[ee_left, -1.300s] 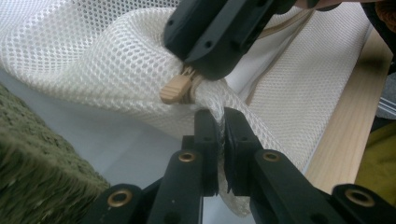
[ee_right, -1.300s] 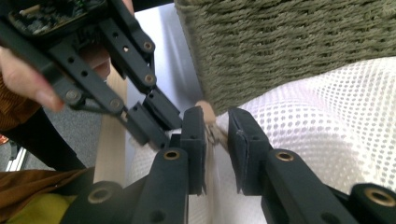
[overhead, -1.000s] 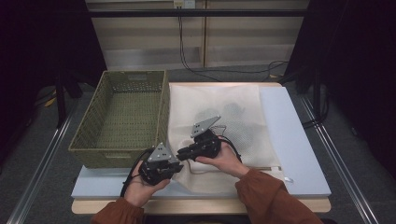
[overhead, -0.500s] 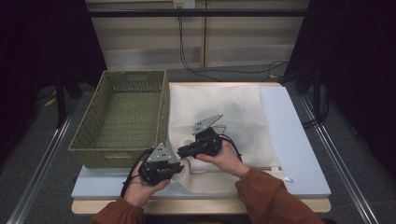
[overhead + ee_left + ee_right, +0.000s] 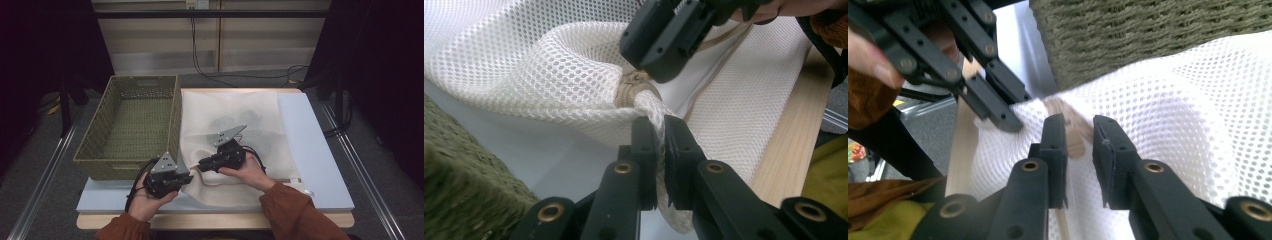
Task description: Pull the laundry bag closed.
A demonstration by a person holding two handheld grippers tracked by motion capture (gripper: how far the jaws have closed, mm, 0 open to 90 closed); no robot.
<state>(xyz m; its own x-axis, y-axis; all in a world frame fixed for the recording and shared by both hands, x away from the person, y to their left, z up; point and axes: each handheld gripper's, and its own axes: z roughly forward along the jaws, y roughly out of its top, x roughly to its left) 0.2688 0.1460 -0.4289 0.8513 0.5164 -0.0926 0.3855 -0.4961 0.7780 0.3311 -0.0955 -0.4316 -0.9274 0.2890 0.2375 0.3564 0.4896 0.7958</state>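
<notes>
Basket (image 5: pixel 131 125), olive, woven, holding nothing, left of centre in high view; white mesh bag (image 5: pixel 235 130) beside it, dark items inside. Left gripper (image 5: pixel 186 176) and right gripper (image 5: pixel 201 164) at bag's lower-left corner.

Left gripper view: jaws clamped on mesh fold, tan zipper pull (image 5: pixel 631 86) just above.

Right gripper view: jaws narrow, just been opening, zipper pull between, untouched.

— Where are you working?

— You're at a lab-style recording bench, not a home: a bare wooden table (image 5: pixel 215 220) topped with a pale foam board (image 5: pixel 310 150), metal rails (image 5: pixel 45 185) along the floor on both sides, loose cables (image 5: pixel 200 55) trailing past plain cabinet panels (image 5: pixel 240 35), dark curtains (image 5: pixel 380 75) around you.
</notes>
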